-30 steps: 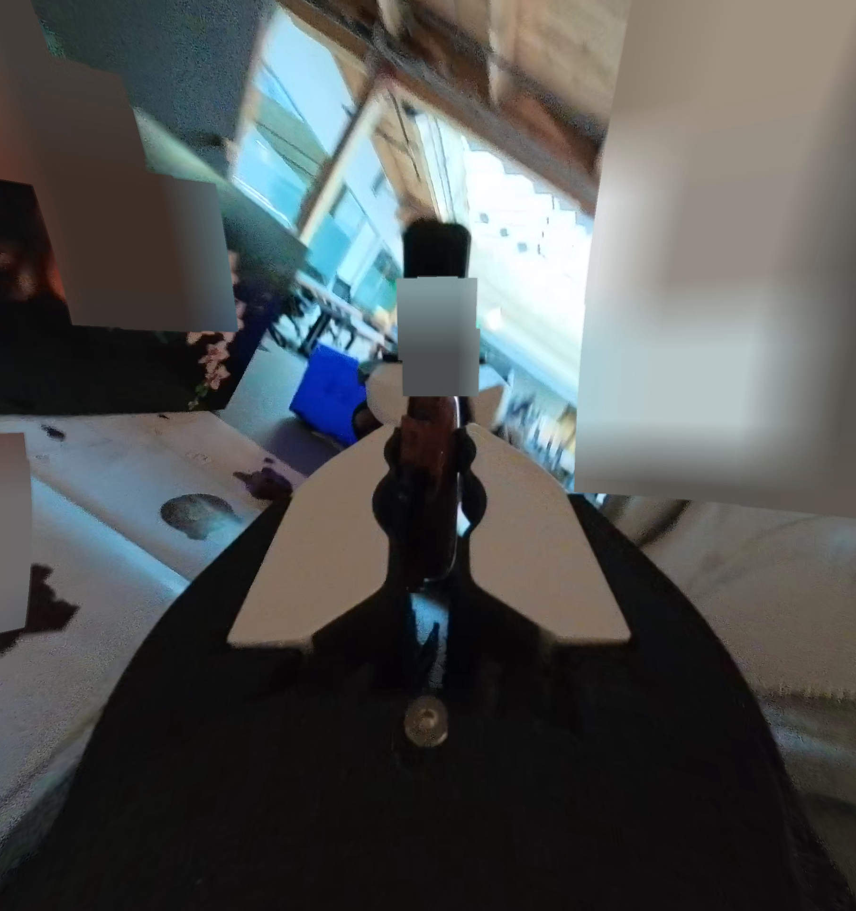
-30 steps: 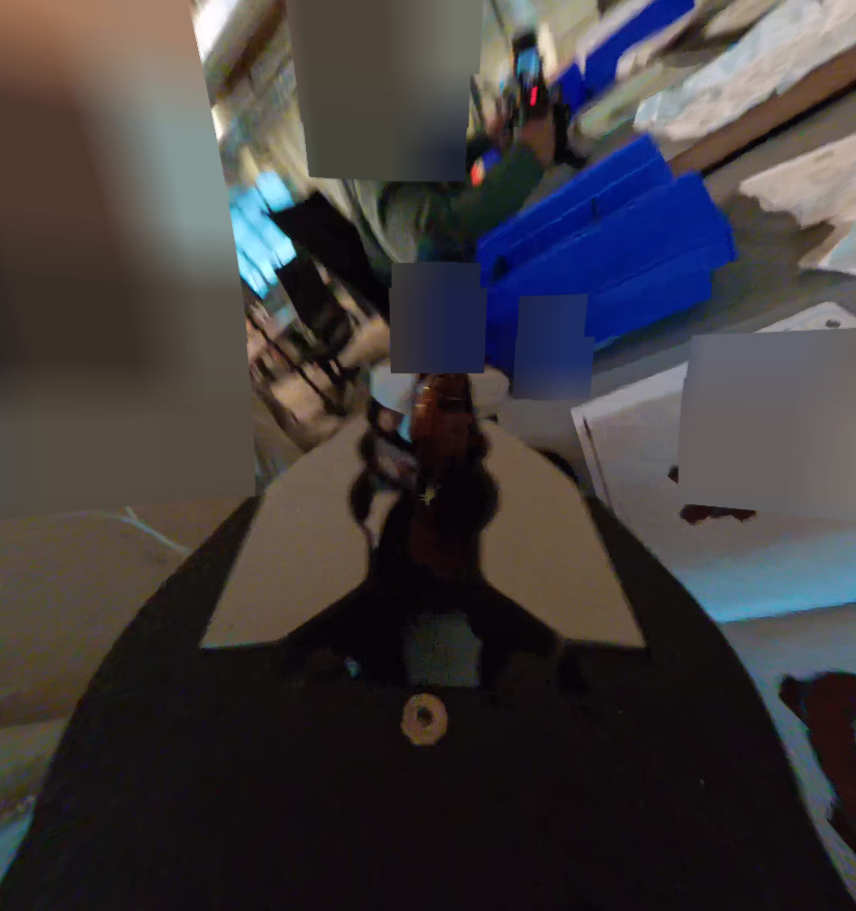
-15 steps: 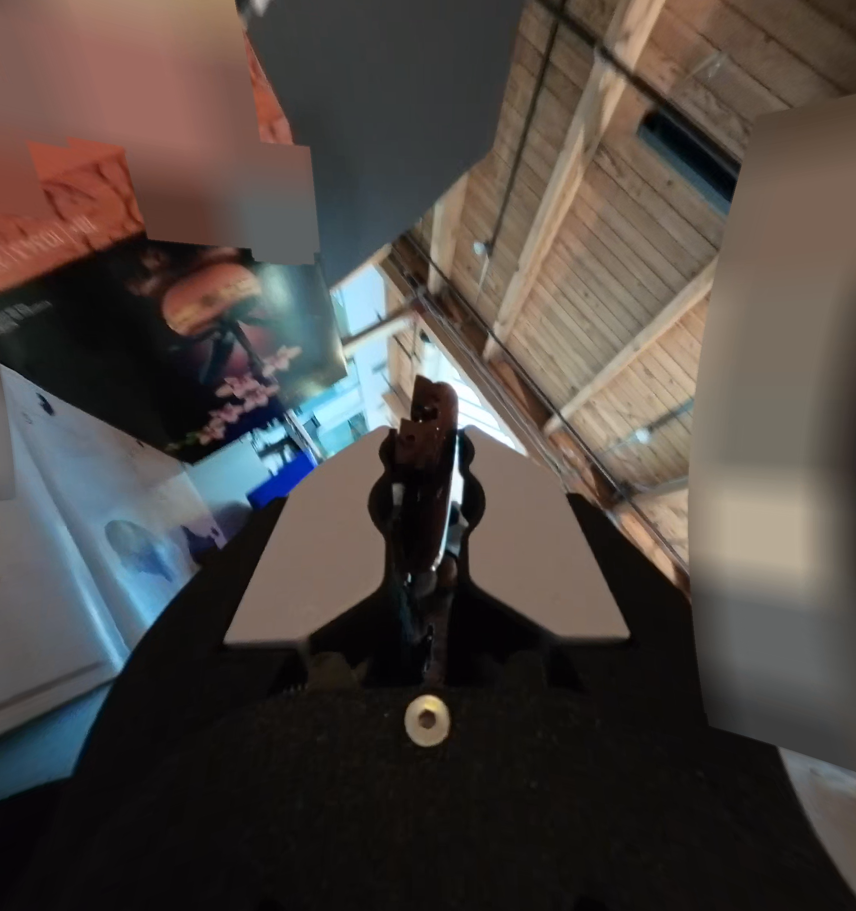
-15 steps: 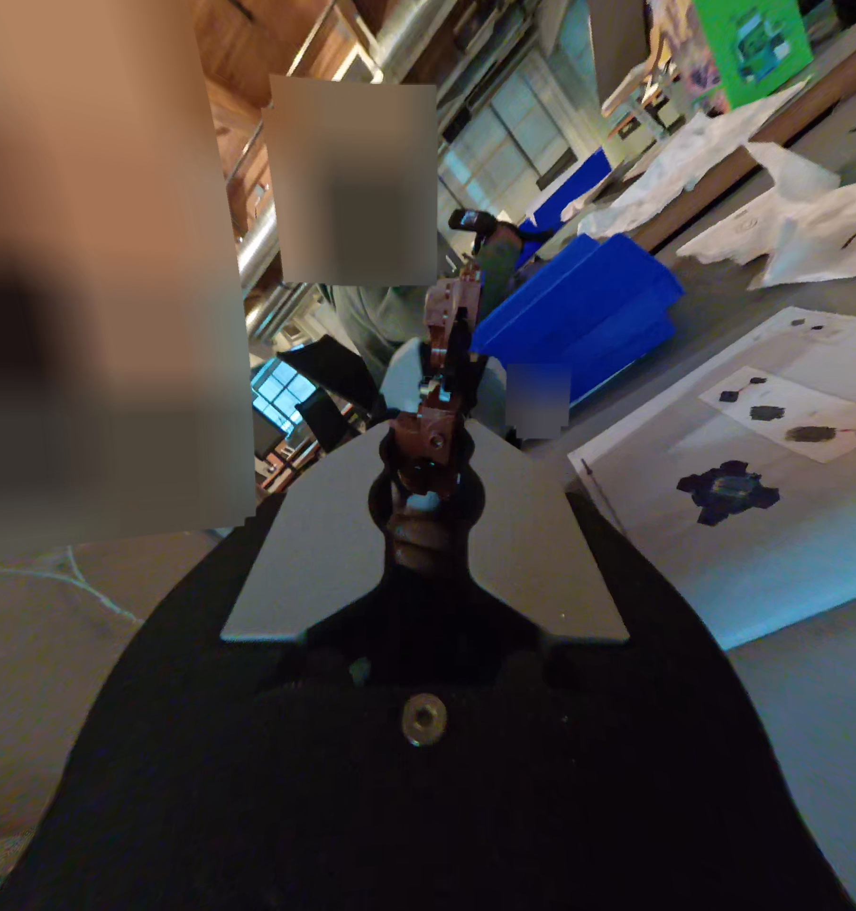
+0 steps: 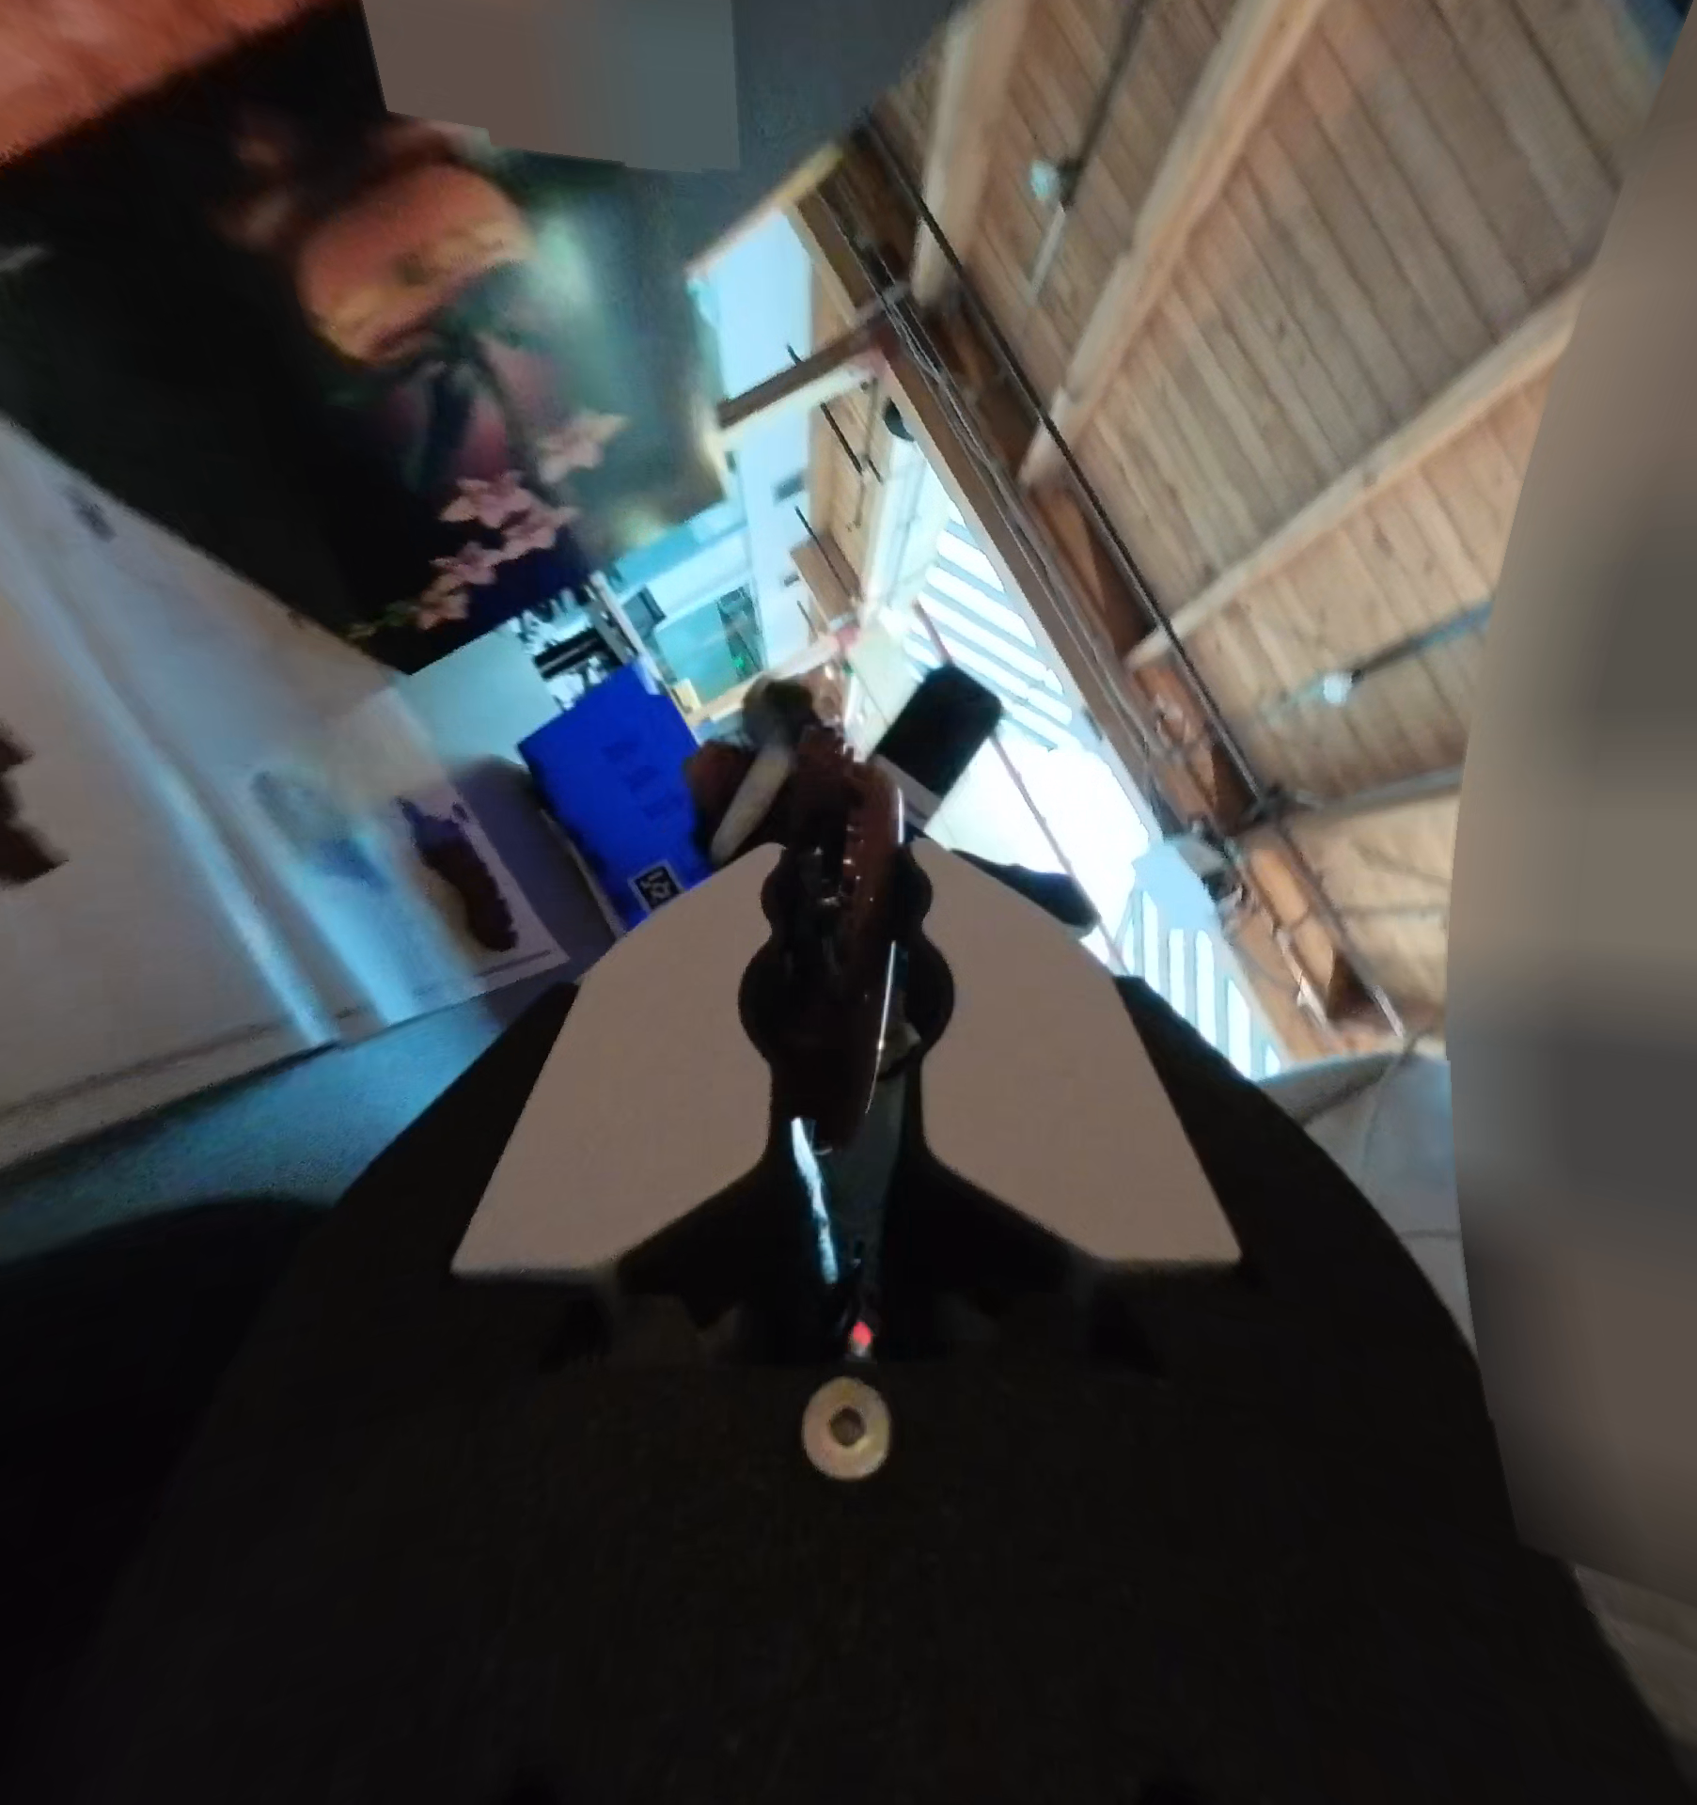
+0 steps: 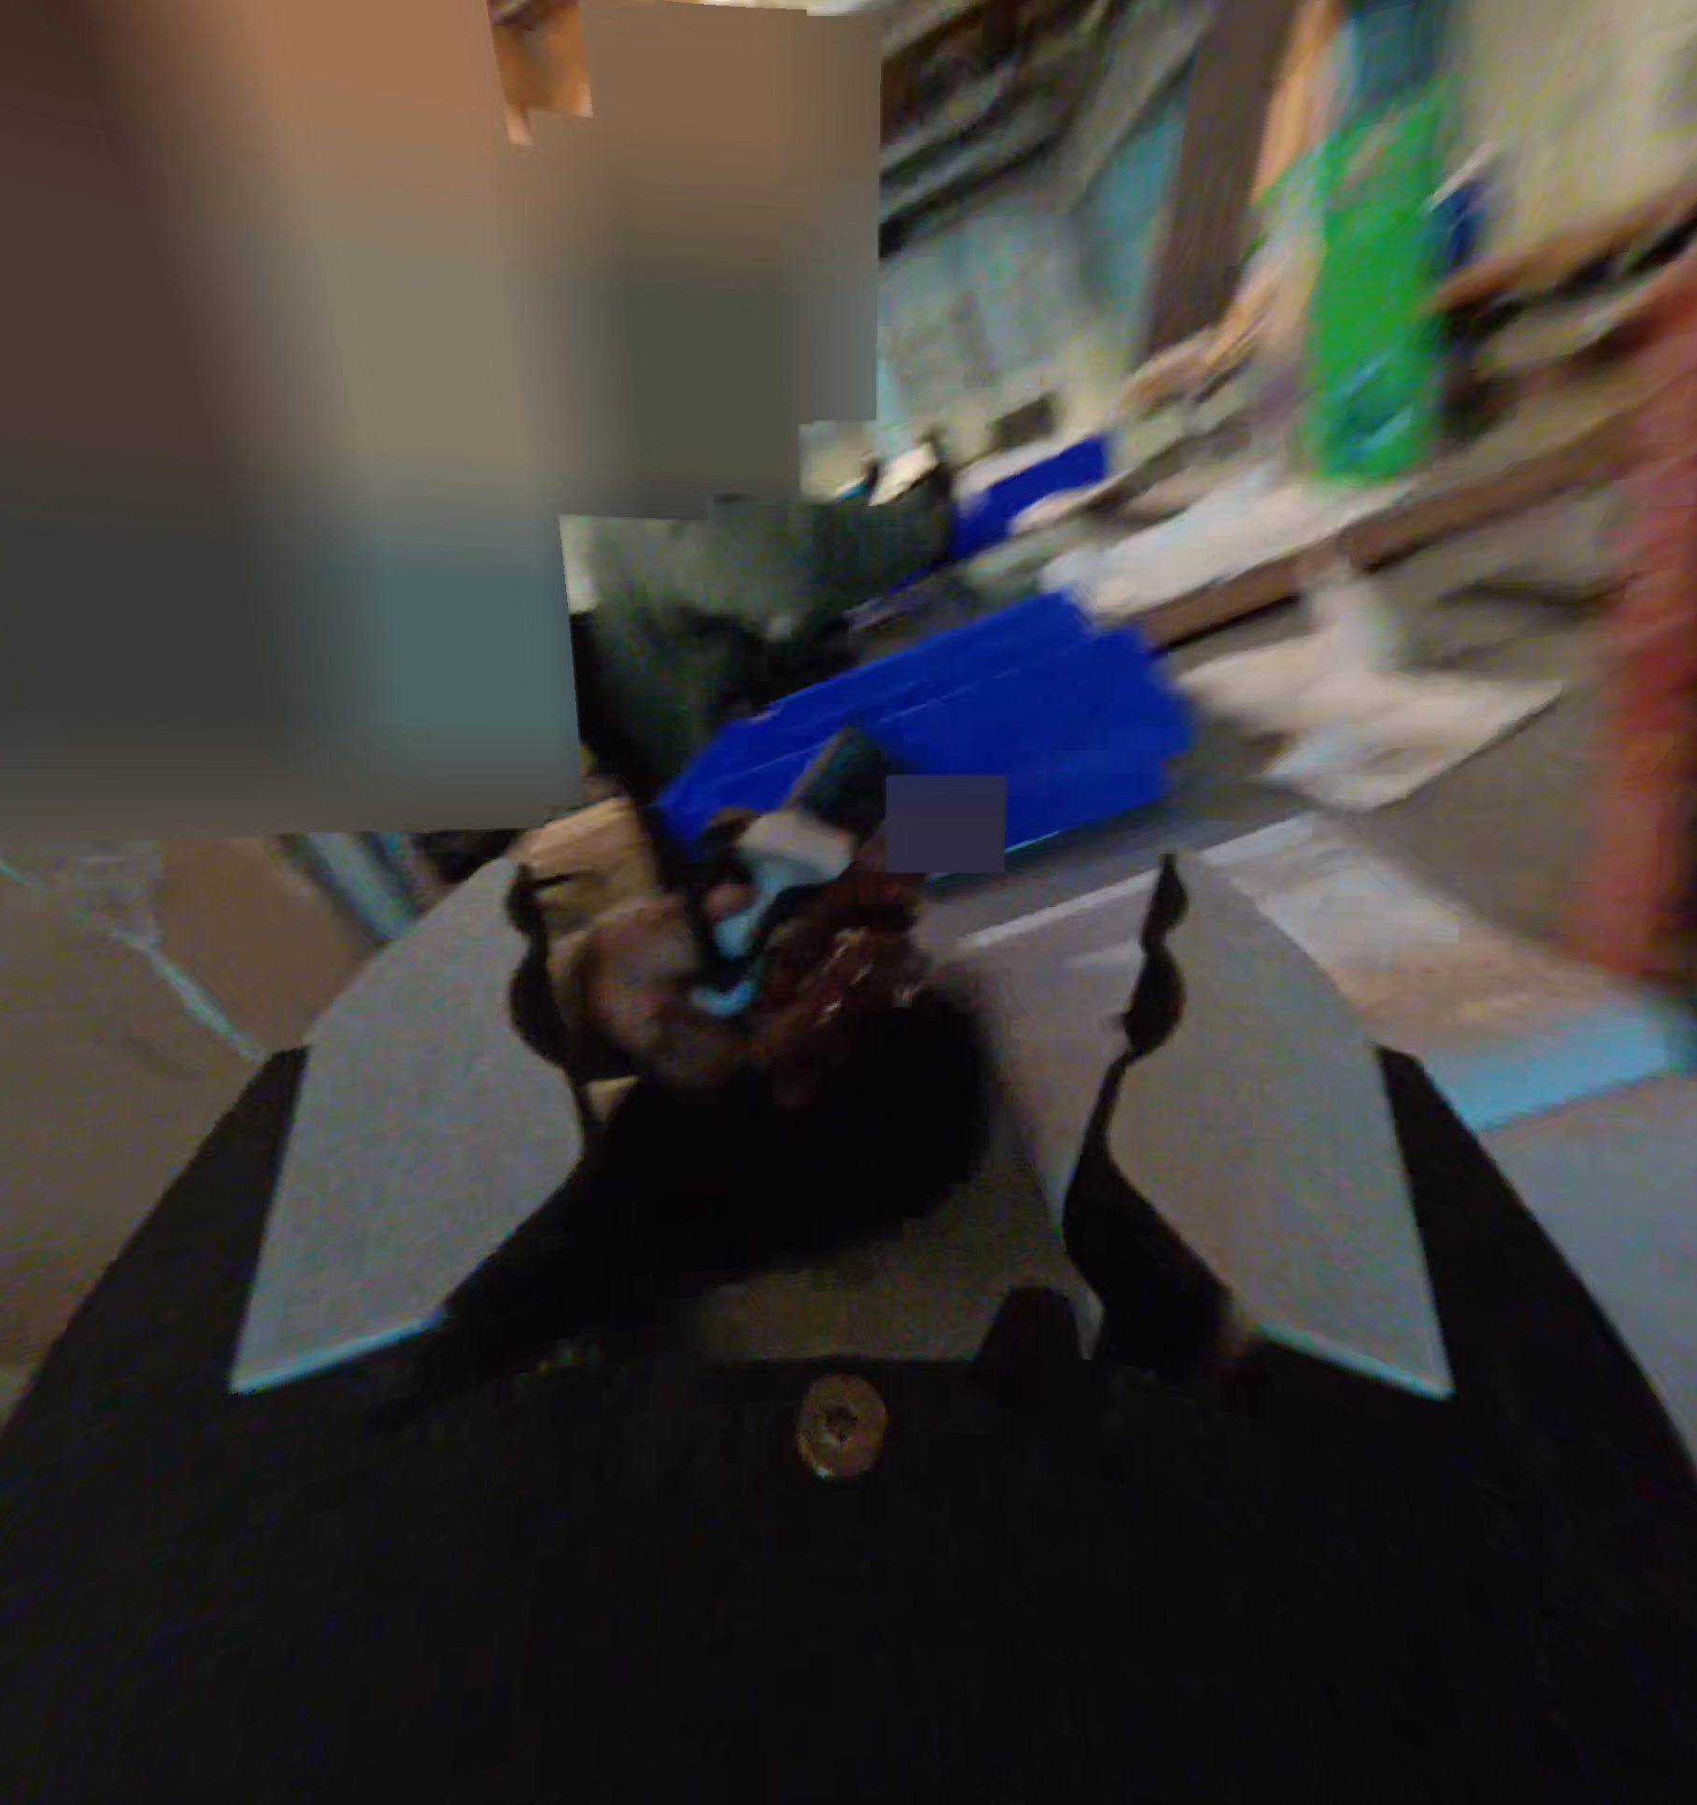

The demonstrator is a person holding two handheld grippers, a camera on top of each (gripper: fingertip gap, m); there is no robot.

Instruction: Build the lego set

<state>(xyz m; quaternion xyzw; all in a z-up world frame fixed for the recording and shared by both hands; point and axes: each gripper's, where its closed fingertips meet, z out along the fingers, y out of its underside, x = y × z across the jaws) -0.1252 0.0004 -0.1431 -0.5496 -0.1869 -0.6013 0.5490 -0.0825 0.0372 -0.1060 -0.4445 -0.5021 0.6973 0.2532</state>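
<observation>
Left gripper is pinched on a dark brown object; right gripper stands wide apart, the object lying loose at 11 o'clock.

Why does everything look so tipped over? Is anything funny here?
The left gripper points steeply upward, so the wooden ceiling fills its view. Its fingers are shut on a dark reddish-brown object. The right gripper has its fingers wide apart, and its view is badly blurred.

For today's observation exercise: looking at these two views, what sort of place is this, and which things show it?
Probably a workshop or studio hall, though motion blur limits certainty. Signs: a bare wooden plank ceiling with beams, stacked blue bins on the floor, and large printed sheets with dark blotches laid out flat.
</observation>
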